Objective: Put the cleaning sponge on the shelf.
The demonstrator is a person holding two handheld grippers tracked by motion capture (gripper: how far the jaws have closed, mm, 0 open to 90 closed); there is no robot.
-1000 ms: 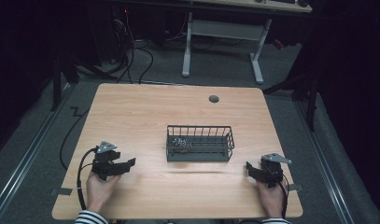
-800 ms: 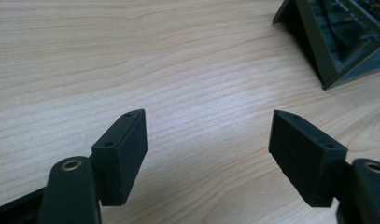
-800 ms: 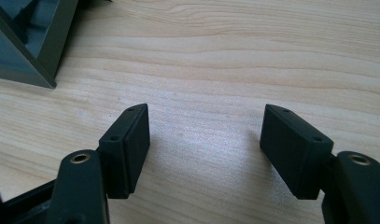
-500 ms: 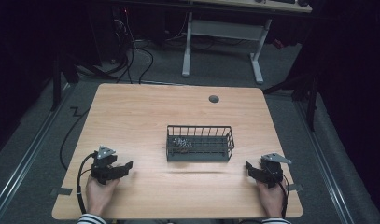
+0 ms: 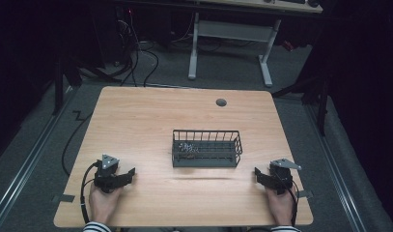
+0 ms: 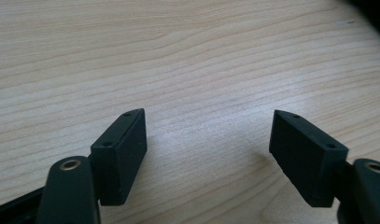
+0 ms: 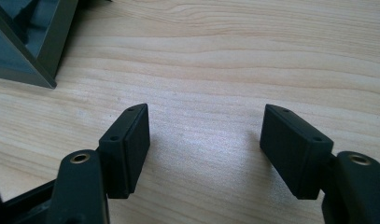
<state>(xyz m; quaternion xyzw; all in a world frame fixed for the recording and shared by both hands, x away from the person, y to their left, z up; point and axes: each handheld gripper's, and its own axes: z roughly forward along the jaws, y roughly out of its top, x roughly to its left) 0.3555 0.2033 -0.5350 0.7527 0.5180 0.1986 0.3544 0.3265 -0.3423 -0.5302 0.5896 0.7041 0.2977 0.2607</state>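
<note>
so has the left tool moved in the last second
Yes, slightly: the left tool has drifted toward the table's near edge, away from the wire basket, which stayed put.

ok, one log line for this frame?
left tongs: open, empty | right tongs: open, empty | wire basket: table centre, small metal bits inside

Wire basket (image 5: 206,149): dark grey, rectangular, open top, upright on worktop (image 5: 150,116). Sits between the two tongs, slightly fwd of both, well apart from each. Small pile of silvery bits (image 5: 187,147) inside, at the end nearer left tongs (image 5: 131,173); too small to tell what they are. Rest of the basket floor bare. Right tongs (image 5: 257,172): a basket corner (image 7: 24,42) shows ahead-left of its jaws, not touching.
</note>
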